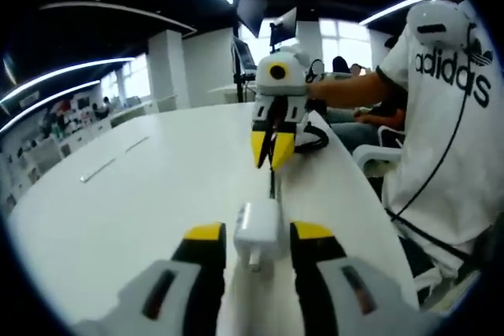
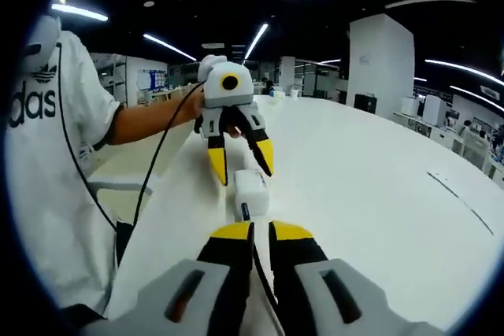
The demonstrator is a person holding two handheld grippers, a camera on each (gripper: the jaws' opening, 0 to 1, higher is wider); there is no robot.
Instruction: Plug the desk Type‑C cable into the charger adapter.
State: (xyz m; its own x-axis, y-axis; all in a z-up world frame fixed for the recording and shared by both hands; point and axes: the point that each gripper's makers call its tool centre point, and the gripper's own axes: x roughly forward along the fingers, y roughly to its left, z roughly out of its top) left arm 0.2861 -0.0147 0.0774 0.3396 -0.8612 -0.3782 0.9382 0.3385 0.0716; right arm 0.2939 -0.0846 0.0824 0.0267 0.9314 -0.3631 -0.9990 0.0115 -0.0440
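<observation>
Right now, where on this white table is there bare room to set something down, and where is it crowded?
Free: the broad tabletop between the left gripper and the two thin strips lying farther out. Crowded: the lane near the person, where the adapter, cable and right gripper meet.

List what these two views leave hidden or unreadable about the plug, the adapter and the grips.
- Plug tip: in the right gripper view the cable runs between the near-shut right gripper; its end at the adapter is too small to tell if seated.
- Adapter port: faces away in the left gripper view.
- Left gripper contact: jaws flank the adapter; touch unclear.
</observation>
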